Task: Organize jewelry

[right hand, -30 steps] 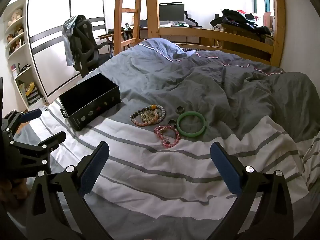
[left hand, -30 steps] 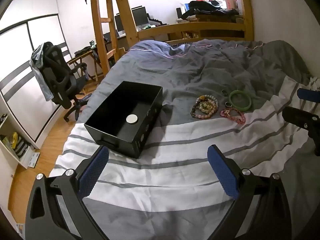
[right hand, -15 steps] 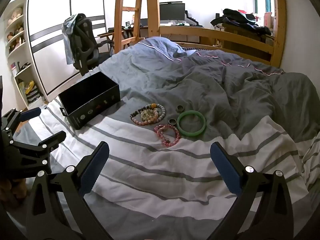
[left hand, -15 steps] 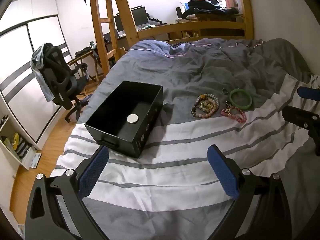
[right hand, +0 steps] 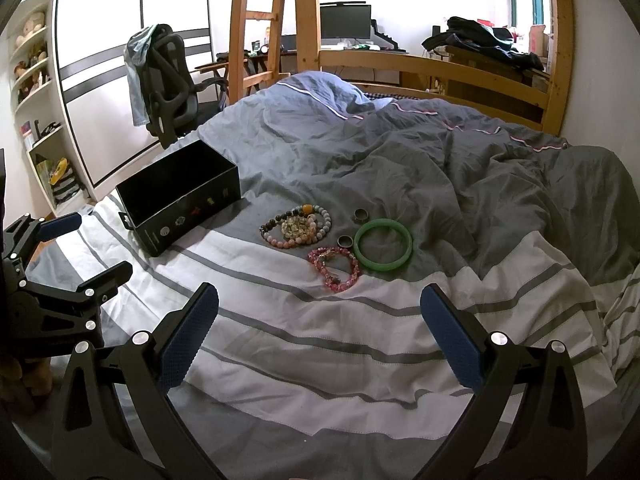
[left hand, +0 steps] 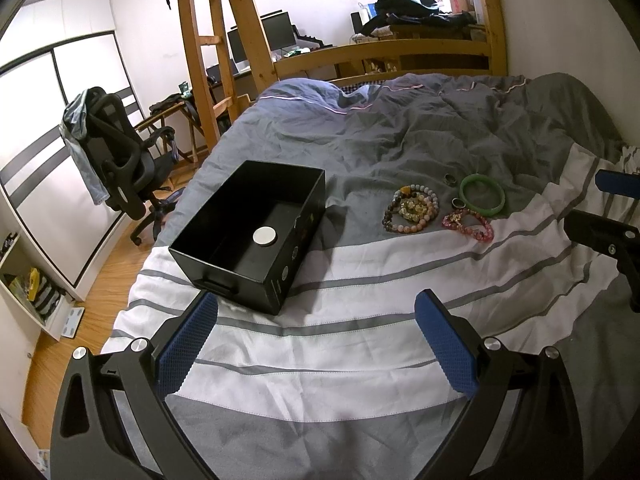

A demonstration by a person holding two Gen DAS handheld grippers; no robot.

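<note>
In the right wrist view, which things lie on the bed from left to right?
Black box → beaded bracelets → pink bracelet → green bangle.

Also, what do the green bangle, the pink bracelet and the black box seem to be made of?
Green bangle: smooth and glossy, one solid ring; probably jade or glass.
Pink bracelet: translucent shiny beads; possibly glass or crystal.
Black box: thin straight walls, faint sheen, printed icons on its side; looks like coated cardboard.
</note>
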